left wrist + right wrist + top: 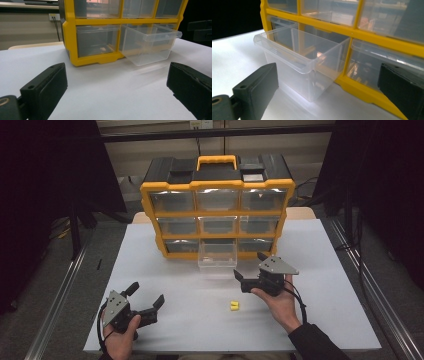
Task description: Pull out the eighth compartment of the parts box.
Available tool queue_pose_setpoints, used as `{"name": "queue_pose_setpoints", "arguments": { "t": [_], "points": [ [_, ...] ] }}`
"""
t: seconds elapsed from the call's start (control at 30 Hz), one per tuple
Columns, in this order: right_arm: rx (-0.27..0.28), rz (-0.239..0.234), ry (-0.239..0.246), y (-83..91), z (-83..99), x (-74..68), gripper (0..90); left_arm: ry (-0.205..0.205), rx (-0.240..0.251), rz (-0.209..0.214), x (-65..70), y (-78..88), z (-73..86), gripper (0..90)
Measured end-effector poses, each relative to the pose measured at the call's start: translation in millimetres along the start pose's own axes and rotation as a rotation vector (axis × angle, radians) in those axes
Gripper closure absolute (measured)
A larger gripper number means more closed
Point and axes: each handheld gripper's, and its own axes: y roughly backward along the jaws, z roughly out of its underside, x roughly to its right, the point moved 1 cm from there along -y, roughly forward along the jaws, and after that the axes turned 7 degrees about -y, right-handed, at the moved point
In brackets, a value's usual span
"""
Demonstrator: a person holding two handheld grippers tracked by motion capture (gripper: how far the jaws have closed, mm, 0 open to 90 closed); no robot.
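— Two grippers are standing with jaws wide apart, nothing between them. The right gripper (248, 268) is hovering just beside the pulled-out clear drawer (217, 258), bottom row, middle slot of the yellow organizer (217, 206). The left gripper (146, 296) is resting low near the front edge of the white table (330, 270).

— And the small yellow piece (233, 306)?

— It is lying on the table, between the hands, near the right wrist and well apart from the drawer.

— What is worrying you?

— That drawer is hanging far out of its slot, tilting slightly down at the front in the left gripper view (150, 43). A careless nudge from the right hand could be tipping it out entirely. Also, the piece looks small and light; jaws closing off-centre might be flicking it away across the smooth table.
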Motion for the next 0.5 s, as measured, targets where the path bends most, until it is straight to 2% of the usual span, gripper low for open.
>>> {"name": "queue_pose_setpoints", "arguments": {
  "t": [0.03, 0.2, 0.23, 0.37, 0.4, 0.5],
  "points": [
    [-0.005, 0.003, -0.028, 2.3, 2.0, 4.5, 0.3, 0.000, 0.002, 0.000, 0.2, -0.1, -0.2, 3.3],
    [0.006, 0.019, -0.038, 9.5, 4.3, 9.8, 0.8, 0.000, 0.001, -0.003, 0.9, -0.7, 0.1, 3.3],
    [0.027, 0.026, -0.047, 14.3, 4.9, 12.4, 0.8, 0.002, 0.002, -0.002, 0.7, -0.5, 0.1, 3.3],
    [0.057, 0.040, -0.063, 21.9, 4.8, 16.5, 0.4, 0.006, 0.004, -0.008, -0.2, 0.4, 0.1, 3.3],
    [0.077, 0.060, -0.072, 27.3, 4.7, 19.4, 0.1, 0.006, 0.004, -0.004, -0.3, 0.7, 0.1, 3.2],
    [0.087, 0.063, -0.088, 35.1, 5.4, 24.3, 0.3, -0.001, 0.006, -0.003, 0.1, 1.8, -0.3, 3.2]
  ]
}}
